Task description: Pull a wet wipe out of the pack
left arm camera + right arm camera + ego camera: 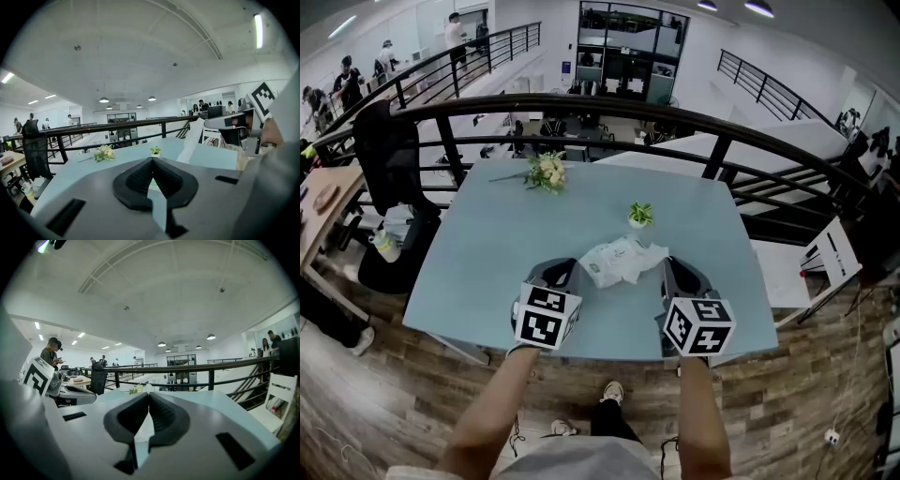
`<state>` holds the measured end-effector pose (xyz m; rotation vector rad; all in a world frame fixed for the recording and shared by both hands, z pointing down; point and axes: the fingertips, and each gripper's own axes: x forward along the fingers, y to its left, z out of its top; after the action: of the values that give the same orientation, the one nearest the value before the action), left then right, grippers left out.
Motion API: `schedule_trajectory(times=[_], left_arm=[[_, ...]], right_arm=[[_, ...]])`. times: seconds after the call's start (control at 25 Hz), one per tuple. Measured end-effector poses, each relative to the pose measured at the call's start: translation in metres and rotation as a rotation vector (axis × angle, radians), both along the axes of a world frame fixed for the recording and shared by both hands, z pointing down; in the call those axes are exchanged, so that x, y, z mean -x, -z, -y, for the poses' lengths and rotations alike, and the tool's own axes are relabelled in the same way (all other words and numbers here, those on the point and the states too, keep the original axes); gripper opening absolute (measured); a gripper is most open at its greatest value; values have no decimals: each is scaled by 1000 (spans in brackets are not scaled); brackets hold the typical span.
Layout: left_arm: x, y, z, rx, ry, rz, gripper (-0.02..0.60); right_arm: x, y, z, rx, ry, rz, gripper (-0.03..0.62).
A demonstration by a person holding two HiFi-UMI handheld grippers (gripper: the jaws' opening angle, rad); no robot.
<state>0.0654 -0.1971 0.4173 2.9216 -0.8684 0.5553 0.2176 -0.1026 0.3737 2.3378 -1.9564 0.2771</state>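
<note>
The wet wipe pack [612, 262], white with green print, lies on the light blue table [487, 253] between my two grippers. My left gripper [572, 269] is shut on the pack's left end; a bit of green-and-white pack [152, 184] shows between its jaws. My right gripper [665, 263] is shut on a white wipe [652, 251] at the pack's right side. In the left gripper view this wipe [192, 140] stretches up from the table to the right gripper [220, 123]. White wipe [144, 427] also fills the slit between the right jaws.
A small potted plant [640, 216] stands just beyond the pack. A bunch of flowers [546, 172] lies at the table's far side. A black railing [581, 105] runs behind the table, and a black office chair [389, 159] stands at its left.
</note>
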Motion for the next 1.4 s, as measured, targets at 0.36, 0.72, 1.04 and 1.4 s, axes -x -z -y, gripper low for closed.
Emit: schedule_trajectory(times=[0.36,0.72,1.04,1.4], left_arm=[[5,7,-2,-15,-2,-13,-8],[8,7,-3,-12,-2,-21,-8],[10,2,-2,-7,0,-19,-8],[9,1,0,-1,11,-17,-8]], right_arm=[[-3,5,-19,-21,-40,-8,8],[-7,-6,-28,13,-62,-28,8],[-8,-10,-28,15,-62,-25,8],[-16,-10,-28,17,-65,-25,8]])
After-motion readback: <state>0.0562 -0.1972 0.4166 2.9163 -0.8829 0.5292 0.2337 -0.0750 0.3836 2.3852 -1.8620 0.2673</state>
